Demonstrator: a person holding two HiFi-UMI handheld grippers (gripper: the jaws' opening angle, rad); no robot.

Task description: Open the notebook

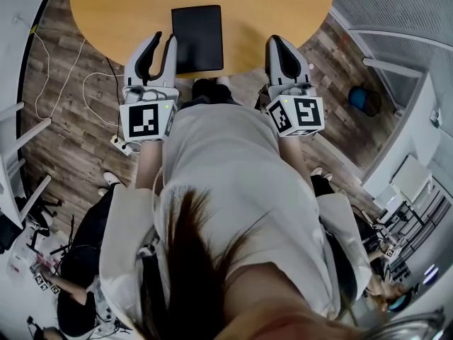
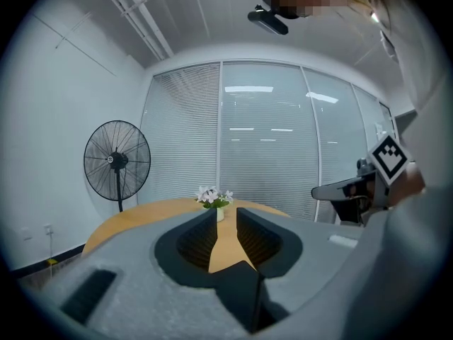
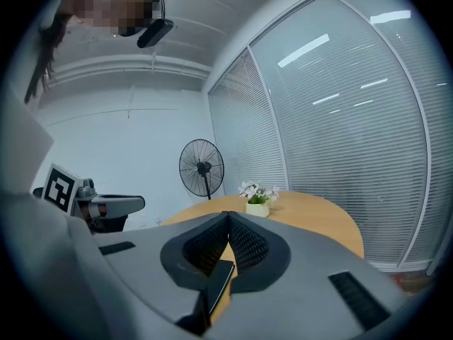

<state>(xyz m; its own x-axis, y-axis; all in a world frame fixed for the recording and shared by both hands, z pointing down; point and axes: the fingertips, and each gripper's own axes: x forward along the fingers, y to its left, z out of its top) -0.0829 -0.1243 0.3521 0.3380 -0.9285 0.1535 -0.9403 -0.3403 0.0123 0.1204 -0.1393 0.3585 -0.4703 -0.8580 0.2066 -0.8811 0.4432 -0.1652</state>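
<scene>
While a small flower pot (image 2: 216, 202) stands far across the round worktop (image 1: 99, 6) and a fan (image 2: 117, 160) behind it, the closed black notebook (image 1: 197, 37) lies flat at top centre of the head view. Its long axis runs up-down in the frame. The left tongs (image 1: 160, 44), just beside its left edge, stand narrowly apart with only worktop between them. The right tongs (image 1: 282, 48), further right, have their tips together.

We see a black notebook (image 1: 197, 37), rectangular and closed, its plain cover facing up. It lies flat on the round wooden table (image 1: 269, 6), close to the near edge, its long sides running away from us.
</scene>
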